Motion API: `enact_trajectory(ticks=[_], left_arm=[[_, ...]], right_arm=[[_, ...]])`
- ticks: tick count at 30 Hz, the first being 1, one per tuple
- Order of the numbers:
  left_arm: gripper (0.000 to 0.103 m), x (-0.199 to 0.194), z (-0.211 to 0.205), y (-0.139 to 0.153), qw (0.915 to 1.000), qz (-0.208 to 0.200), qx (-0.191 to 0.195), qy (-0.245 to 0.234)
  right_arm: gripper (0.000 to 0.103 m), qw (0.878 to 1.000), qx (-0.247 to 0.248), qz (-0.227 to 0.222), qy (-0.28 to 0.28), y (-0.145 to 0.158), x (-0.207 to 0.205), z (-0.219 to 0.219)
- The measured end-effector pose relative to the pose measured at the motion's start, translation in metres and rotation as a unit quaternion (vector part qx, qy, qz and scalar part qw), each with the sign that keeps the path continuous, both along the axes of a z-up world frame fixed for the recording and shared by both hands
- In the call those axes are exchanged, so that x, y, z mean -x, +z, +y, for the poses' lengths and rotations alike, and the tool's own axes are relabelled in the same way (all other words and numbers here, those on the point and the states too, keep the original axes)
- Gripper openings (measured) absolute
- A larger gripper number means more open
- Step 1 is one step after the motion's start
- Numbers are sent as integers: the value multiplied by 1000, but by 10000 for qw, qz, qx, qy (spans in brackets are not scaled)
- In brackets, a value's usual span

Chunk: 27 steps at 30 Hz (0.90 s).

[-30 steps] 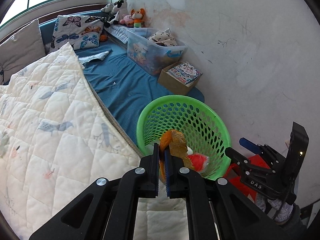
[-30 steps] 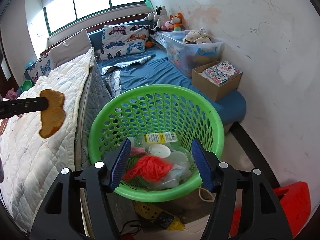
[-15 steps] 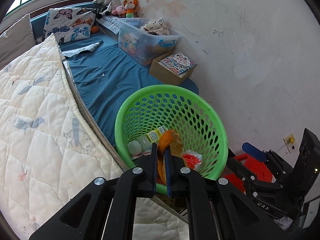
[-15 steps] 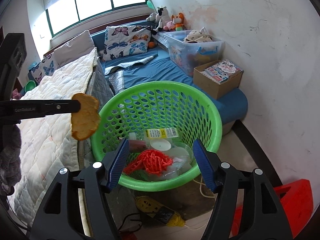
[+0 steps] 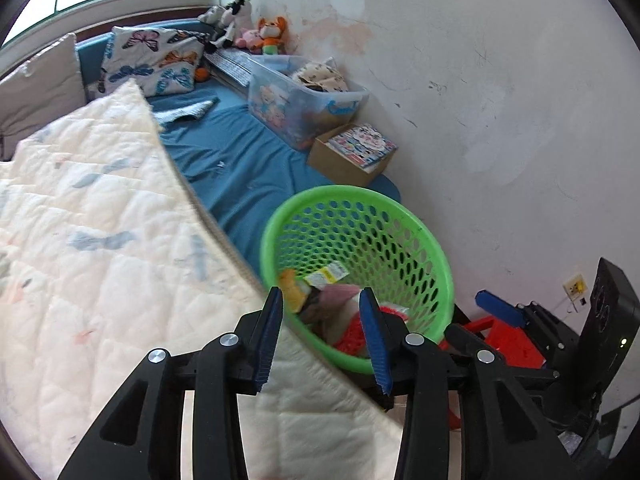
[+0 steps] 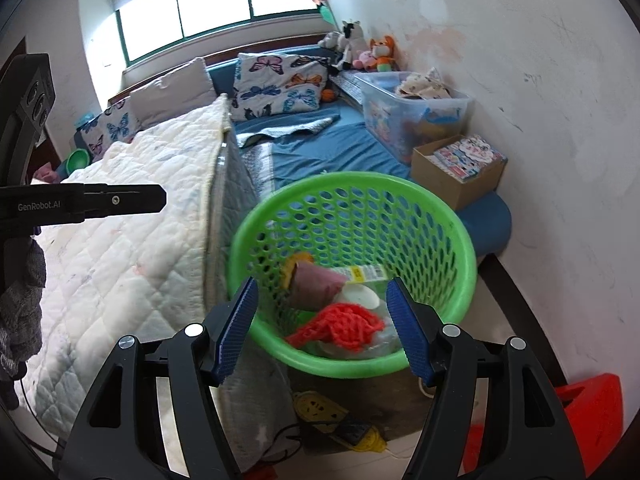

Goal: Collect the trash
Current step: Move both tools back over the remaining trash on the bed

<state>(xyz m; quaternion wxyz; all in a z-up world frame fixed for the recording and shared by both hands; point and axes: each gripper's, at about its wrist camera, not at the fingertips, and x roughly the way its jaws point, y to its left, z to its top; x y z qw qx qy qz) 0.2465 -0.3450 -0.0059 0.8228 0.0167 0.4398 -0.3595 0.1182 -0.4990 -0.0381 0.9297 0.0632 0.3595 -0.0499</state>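
Observation:
A green perforated basket stands on the floor beside the bed. It holds an orange-brown peel, a red mesh net, a white lid and a labelled bottle. My left gripper is open and empty, just above the basket's near rim; one finger of it shows in the right wrist view. My right gripper is open and empty in front of the basket.
A white quilt covers the bed on the left, with a blue sheet beyond. A clear storage bin and a cardboard box of books stand along the wall. A red stool and a yellow power strip are on the floor.
My left gripper opened and let go of the orange-brown peel, which now lies in the basket. The right gripper stayed open and shifted slightly.

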Motion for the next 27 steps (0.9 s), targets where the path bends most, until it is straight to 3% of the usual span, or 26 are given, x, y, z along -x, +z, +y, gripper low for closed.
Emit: enact_trajectory(ticks=[14,17,27], left_arm=[[44,2,130,18,9919,-534,-416,1077],[49,-4,162,19,9859,-648,-582,1426],[50,-34,273,23,9620,-774,-1048,2399]], right_arm=[[70,9960,-48,-201,874,28,-27,82],[70,9940,-89,-216,1070,35,-39,99],[70,9836,-47,-171,1793,52,-79,169]])
